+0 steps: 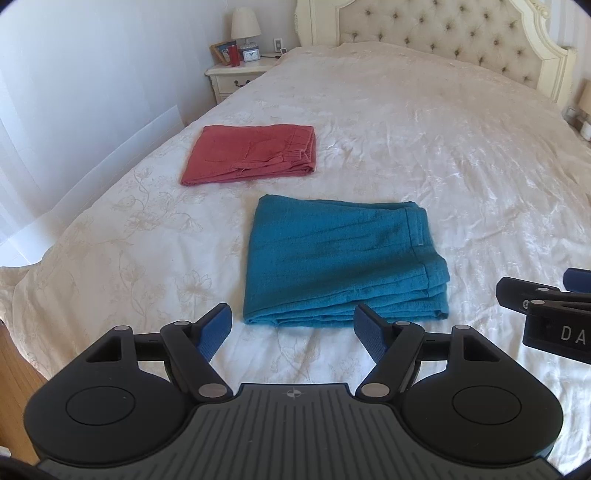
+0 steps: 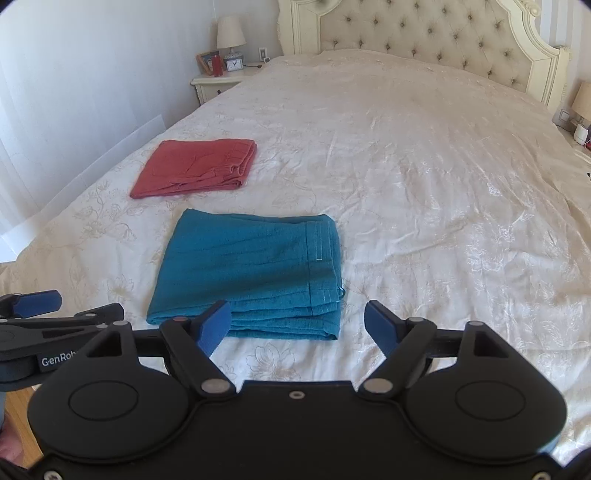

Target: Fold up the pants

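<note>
Teal pants (image 1: 343,262) lie folded in a flat rectangle on the bed, also in the right wrist view (image 2: 251,273). Red pants (image 1: 251,153) lie folded farther back to the left, and show in the right wrist view (image 2: 195,168) too. My left gripper (image 1: 291,332) is open and empty, held just short of the teal pants' near edge. My right gripper (image 2: 299,328) is open and empty, over the teal pants' near right corner. Each gripper shows at the side of the other's view: the right one (image 1: 546,306) and the left one (image 2: 48,314).
The cream bedspread (image 1: 424,147) covers a wide bed with a tufted headboard (image 1: 443,33). A nightstand (image 1: 236,74) with a lamp, a clock and a red bottle stands at the back left. Wooden floor (image 1: 14,387) shows at the lower left, below the bed's edge.
</note>
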The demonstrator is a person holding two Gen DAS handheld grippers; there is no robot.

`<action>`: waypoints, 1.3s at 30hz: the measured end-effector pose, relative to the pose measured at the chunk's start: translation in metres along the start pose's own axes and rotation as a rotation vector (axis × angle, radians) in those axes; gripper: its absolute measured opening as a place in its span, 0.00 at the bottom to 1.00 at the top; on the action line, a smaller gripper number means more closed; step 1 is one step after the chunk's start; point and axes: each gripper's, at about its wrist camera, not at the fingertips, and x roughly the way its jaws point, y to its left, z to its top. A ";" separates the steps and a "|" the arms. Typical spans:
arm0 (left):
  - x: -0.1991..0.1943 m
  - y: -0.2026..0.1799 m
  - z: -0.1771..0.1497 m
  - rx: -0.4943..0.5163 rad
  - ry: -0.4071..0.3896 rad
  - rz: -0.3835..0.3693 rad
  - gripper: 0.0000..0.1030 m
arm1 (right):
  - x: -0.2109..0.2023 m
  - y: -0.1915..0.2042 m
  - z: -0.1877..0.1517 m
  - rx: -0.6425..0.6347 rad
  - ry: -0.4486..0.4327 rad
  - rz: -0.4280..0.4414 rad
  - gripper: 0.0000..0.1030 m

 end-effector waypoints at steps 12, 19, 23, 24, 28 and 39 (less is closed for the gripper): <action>-0.011 -0.003 -0.017 -0.003 0.020 0.024 0.69 | -0.015 0.000 -0.007 -0.006 -0.014 -0.019 0.89; -0.014 -0.002 -0.023 0.001 0.027 0.023 0.69 | -0.019 -0.001 -0.011 0.003 -0.018 -0.001 0.89; -0.016 -0.004 -0.026 0.009 0.030 0.027 0.69 | -0.020 0.000 -0.013 0.005 -0.015 0.007 0.90; -0.016 -0.004 -0.026 0.011 0.029 0.028 0.69 | -0.020 0.000 -0.013 0.006 -0.014 0.009 0.90; -0.017 -0.005 -0.028 0.017 0.028 0.029 0.69 | -0.020 0.001 -0.016 0.010 -0.008 0.017 0.90; -0.020 -0.006 -0.030 0.024 0.030 0.024 0.69 | -0.020 0.002 -0.022 0.025 -0.003 0.028 0.90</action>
